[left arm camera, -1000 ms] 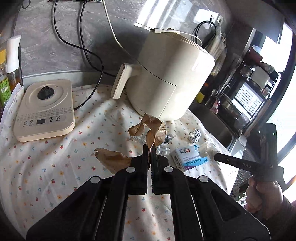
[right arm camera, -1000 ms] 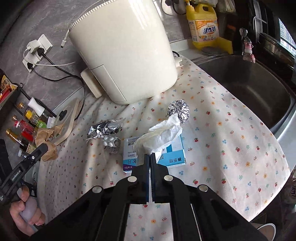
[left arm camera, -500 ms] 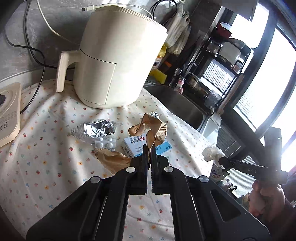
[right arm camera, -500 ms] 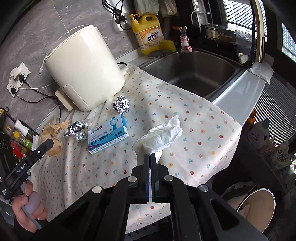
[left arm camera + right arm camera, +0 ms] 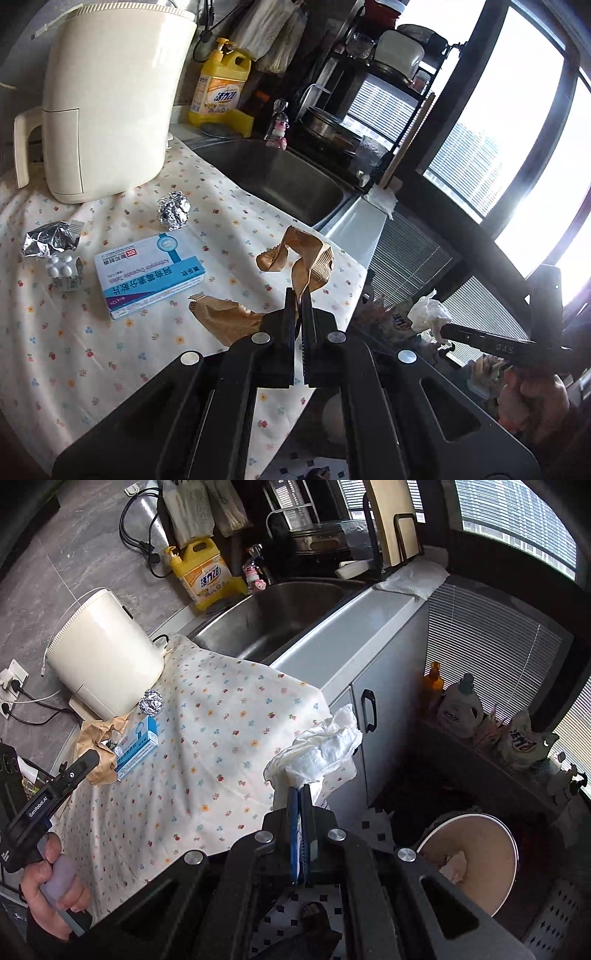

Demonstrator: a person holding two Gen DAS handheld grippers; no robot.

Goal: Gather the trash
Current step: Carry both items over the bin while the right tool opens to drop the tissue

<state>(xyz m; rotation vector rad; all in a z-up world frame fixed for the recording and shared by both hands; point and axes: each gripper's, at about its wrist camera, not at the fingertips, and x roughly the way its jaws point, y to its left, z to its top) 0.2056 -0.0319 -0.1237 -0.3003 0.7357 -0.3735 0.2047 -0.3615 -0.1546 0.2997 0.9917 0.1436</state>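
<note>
Floral cloth (image 5: 74, 350): foil ball (image 5: 173, 210), medicine box (image 5: 147, 275).

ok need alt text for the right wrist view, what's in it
The right claw is shut on a crumpled white tissue, held past the counter edge above an open bin on the floor. Behind it, a floral cloth covers the counter beside a steel sink.

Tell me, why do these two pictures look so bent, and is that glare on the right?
Left wrist view: the window is blown out white, its frame curves from the fisheye lens, and the foil ball glints. Right wrist view: straight counter edges bow, corners go black, the white tissue is sharp, and the bin lies dim.
</note>
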